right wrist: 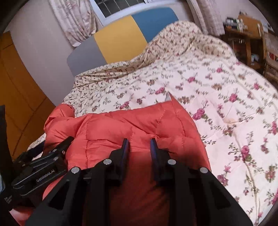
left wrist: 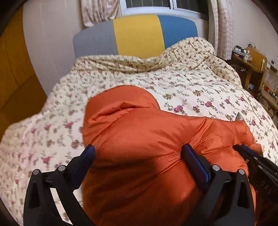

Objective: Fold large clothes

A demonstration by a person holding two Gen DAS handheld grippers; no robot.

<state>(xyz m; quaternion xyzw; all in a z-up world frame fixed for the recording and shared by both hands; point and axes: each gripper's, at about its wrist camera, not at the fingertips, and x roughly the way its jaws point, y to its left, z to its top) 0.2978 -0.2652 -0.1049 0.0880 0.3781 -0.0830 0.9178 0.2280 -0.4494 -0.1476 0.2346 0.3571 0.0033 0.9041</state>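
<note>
An orange puffy jacket [left wrist: 142, 132] lies bunched on the flowered quilt [left wrist: 191, 87] of a bed. My left gripper [left wrist: 139, 150] has its jaws wide, and a thick padded fold fills the whole gap and presses against both blue pads. From the right wrist the same jacket [right wrist: 139, 121] looks red-orange. There my right gripper [right wrist: 139, 146] stands narrow, pinching a ridge of the quilted fabric. Each gripper shows in the other's view: the right gripper [left wrist: 246, 151] at the jacket's right edge, the left gripper [right wrist: 57, 151] on its left side.
A headboard [left wrist: 139, 34] in grey, yellow and blue stands at the far end under a window with curtains [left wrist: 99, 12]. A yellow wardrobe [left wrist: 13, 69] stands left of the bed, and wooden shelves [left wrist: 257, 66] with small items stand right of it.
</note>
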